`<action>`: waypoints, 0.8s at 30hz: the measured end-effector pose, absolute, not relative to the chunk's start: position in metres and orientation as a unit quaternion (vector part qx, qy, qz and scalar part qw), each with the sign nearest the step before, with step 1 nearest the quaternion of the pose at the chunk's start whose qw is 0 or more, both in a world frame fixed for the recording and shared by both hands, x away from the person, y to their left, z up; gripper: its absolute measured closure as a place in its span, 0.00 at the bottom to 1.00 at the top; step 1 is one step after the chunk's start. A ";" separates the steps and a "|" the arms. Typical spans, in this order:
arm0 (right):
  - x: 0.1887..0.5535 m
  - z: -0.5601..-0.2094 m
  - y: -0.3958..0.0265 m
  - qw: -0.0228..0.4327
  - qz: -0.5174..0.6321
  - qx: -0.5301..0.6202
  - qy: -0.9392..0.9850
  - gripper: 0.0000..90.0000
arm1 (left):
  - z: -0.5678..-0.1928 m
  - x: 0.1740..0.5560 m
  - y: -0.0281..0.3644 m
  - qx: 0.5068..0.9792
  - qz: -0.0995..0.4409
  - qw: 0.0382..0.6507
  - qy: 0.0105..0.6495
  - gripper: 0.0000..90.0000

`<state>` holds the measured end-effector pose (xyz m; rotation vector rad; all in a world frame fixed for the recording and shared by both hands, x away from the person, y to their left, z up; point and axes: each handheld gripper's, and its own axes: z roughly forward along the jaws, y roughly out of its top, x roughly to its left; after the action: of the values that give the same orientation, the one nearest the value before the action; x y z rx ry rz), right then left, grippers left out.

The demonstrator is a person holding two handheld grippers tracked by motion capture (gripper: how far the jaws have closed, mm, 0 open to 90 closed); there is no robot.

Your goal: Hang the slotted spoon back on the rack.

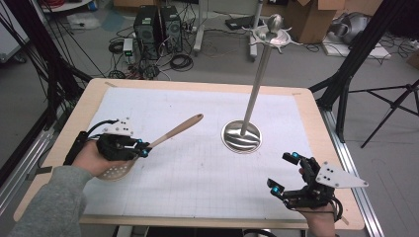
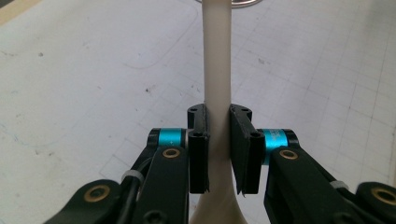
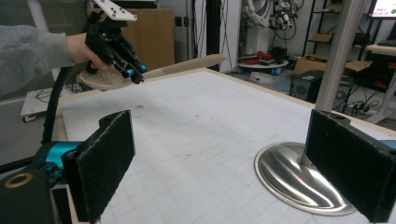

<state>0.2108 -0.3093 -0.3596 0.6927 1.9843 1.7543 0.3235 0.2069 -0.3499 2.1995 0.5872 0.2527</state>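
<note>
Left gripper (image 2: 218, 154) jaws clamped on the slotted spoon (image 1: 163, 138) at its handle's neck, holding it clear of the worktop (image 1: 197, 177), handle towards the metal stand (image 1: 242, 136). Right gripper (image 1: 289, 175) waits, jaws wide and empty.

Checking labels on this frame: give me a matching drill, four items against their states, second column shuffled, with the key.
Items:
1. left gripper
2. right gripper
3. wooden slotted spoon
4. metal stand

States:
A. upright on a round base, right of the table's middle
B. jaws apart, nothing between them
C. lifted off the table, handle pointing away from the person
D. shut on a pale handle

Pairs: 1-D, 2-B, 3-C, 4-A
</note>
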 end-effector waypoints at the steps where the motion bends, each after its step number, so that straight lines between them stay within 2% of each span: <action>1: 0.211 -0.359 -0.309 0.200 0.628 0.249 0.710 0.08 | -0.348 0.324 0.206 0.873 0.101 0.415 0.234 0.87; 24: 0.210 -0.358 -0.307 0.197 0.632 0.241 0.709 0.08 | -0.303 0.326 0.188 0.838 0.111 0.489 0.216 0.87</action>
<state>0.2103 -0.3067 -0.3576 0.6746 1.9863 1.7704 0.3259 0.1883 -0.3026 2.0349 0.5242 0.2702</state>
